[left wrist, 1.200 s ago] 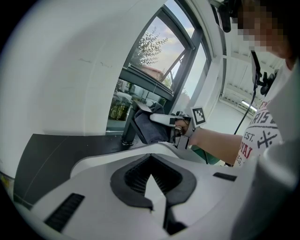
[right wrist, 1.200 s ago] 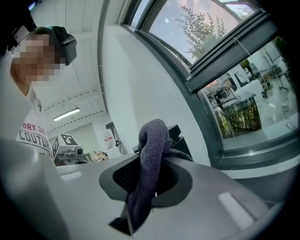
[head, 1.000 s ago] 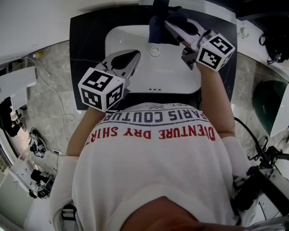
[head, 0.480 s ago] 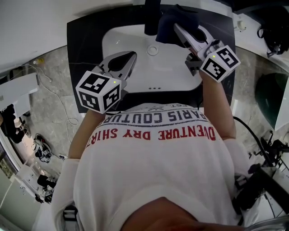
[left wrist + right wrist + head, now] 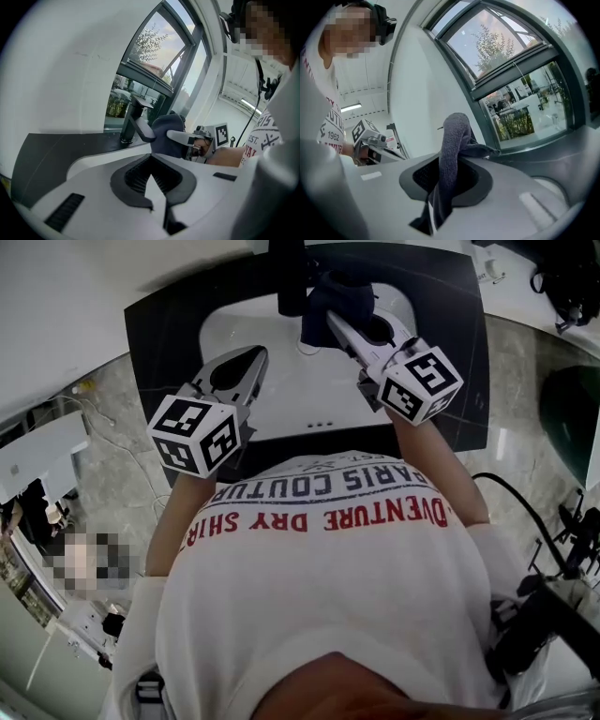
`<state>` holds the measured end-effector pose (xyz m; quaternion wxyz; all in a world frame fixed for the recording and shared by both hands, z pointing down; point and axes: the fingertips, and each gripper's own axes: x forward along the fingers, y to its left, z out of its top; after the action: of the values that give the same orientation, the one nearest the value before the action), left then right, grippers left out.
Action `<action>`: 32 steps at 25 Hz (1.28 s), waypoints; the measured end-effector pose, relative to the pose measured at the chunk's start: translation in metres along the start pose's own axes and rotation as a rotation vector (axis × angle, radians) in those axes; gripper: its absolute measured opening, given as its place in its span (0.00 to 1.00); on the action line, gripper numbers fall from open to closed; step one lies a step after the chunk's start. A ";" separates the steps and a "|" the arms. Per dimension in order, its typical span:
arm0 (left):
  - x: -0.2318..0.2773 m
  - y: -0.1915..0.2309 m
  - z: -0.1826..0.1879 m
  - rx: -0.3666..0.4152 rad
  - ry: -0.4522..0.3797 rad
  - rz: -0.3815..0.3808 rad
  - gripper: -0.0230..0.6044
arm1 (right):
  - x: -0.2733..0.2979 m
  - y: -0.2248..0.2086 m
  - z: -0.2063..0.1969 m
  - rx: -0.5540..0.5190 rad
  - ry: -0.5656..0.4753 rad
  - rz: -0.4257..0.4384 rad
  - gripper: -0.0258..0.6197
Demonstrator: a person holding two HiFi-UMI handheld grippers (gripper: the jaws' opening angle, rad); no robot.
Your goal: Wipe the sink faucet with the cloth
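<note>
A dark faucet (image 5: pixel 291 277) stands at the back of the white sink (image 5: pixel 281 404). My right gripper (image 5: pixel 335 322) is shut on a dark blue cloth (image 5: pixel 337 294), which bunches against the faucet's right side. In the right gripper view the cloth (image 5: pixel 452 140) hangs out from between the shut jaws of the right gripper (image 5: pixel 438 192). My left gripper (image 5: pixel 255 357) hovers over the left part of the basin, shut and empty. The left gripper view shows the faucet (image 5: pixel 133 122), the cloth (image 5: pixel 166 136) beside its spout, and the left gripper (image 5: pixel 152 176).
The sink sits in a black countertop (image 5: pixel 169 324) against a white wall. A window (image 5: pixel 520 108) is behind the faucet. Marbled floor with cables (image 5: pixel 112 437) lies to the left, and a black cable (image 5: pixel 525 512) to the right.
A second ago the cloth covered the faucet's top; now it is at the faucet's right side, still held by the right gripper. The left gripper has stayed over the basin.
</note>
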<state>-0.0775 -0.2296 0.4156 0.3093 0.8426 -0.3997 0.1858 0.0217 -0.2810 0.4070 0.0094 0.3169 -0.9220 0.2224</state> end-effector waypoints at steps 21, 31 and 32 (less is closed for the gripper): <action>-0.011 0.009 0.004 -0.017 0.002 0.026 0.04 | 0.061 -0.009 0.028 -0.003 0.004 0.085 0.12; -0.007 0.013 0.003 -0.024 -0.007 0.031 0.04 | 0.045 -0.035 0.070 -0.056 -0.111 0.012 0.12; -0.008 0.013 0.002 -0.025 -0.009 0.033 0.04 | 0.045 -0.038 0.077 -0.062 -0.125 0.004 0.12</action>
<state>-0.0920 -0.2331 0.4142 0.3150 0.8329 -0.4171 0.1822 0.0176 -0.3654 0.3604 -0.0387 0.3280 -0.9278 0.1736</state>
